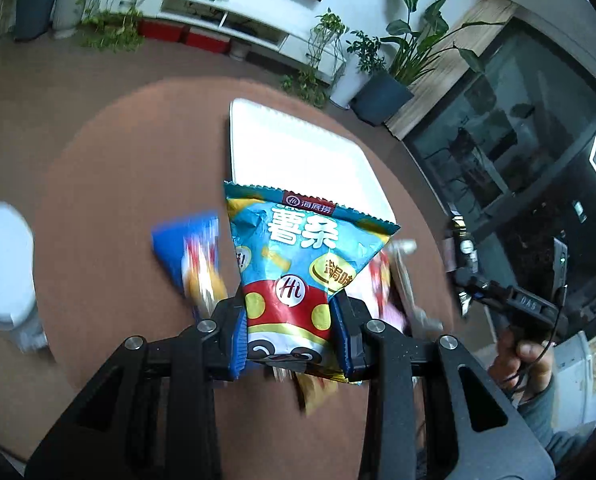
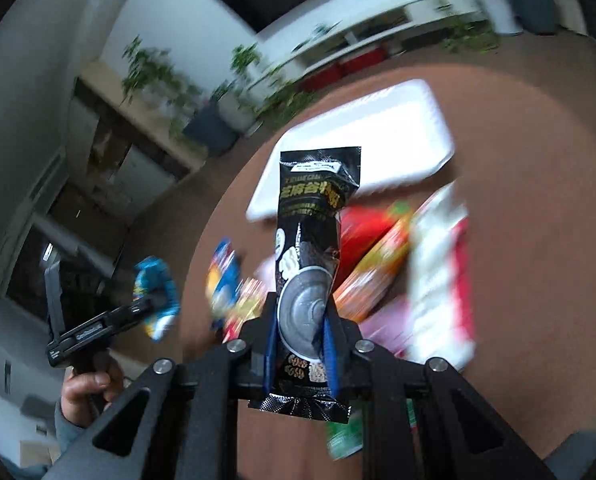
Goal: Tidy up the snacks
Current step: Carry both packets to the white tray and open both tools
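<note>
Left tool [image 1: 289, 320]: clamped on a blue chip bag [image 1: 298, 264], held up above the desk [image 1: 109, 184].
Right tool [image 2: 300, 332]: clamped on a black snack packet [image 2: 312, 240], lifted over the loose snacks [image 2: 382, 276].
Tray [image 1: 298, 148]: white, on the desk beyond both packets.
Blue wrapper [image 1: 185, 252]: on the desk, left of the chip bag.

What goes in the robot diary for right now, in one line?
left gripper: shut on blue chip bag | right gripper: shut on black packet | white tray: bare | other snacks on table
</note>
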Tool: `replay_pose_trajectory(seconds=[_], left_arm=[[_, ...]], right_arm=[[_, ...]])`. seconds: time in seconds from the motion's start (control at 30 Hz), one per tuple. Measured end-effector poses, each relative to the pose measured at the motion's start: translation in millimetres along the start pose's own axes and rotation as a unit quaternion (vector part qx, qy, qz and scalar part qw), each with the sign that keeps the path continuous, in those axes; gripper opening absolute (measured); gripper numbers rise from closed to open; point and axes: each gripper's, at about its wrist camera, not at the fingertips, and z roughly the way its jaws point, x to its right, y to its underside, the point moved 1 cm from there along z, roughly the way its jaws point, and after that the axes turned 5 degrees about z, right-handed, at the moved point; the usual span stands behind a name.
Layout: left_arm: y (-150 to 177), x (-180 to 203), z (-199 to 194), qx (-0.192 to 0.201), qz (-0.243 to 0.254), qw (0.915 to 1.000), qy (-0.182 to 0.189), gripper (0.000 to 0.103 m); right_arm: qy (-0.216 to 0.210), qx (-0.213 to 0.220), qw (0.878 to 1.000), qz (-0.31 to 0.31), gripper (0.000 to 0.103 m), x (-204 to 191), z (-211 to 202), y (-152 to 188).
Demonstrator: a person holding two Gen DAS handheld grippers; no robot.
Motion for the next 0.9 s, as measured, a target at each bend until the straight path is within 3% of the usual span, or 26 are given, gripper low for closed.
replay_pose_trajectory(seconds=[0.17,0.4,0.63,0.9], left_arm=[[-70,3,30,-0.016,0.032,0.9991,-0.024,0.031],[-140,-6,105,-0.070,0.030,0.9956,-0.055,0.031],[-139,-7,167,-0.114,0.040,0.9874,-0.102,0.031],[-124,8,204,-0.147,0.076,0.9768,-0.137,0.033]], right_arm=[[0.043,0.041,0.998,0.021,0.021,29,-6,-75],[0.066,-0.004,0.998,-0.019,0.021,14,65,-129],[0.092,-0.072,0.993,-0.032,0.021,25,144,-143],[0.131,-0.097,0.985,-0.047,0.021,37,180,-152]])
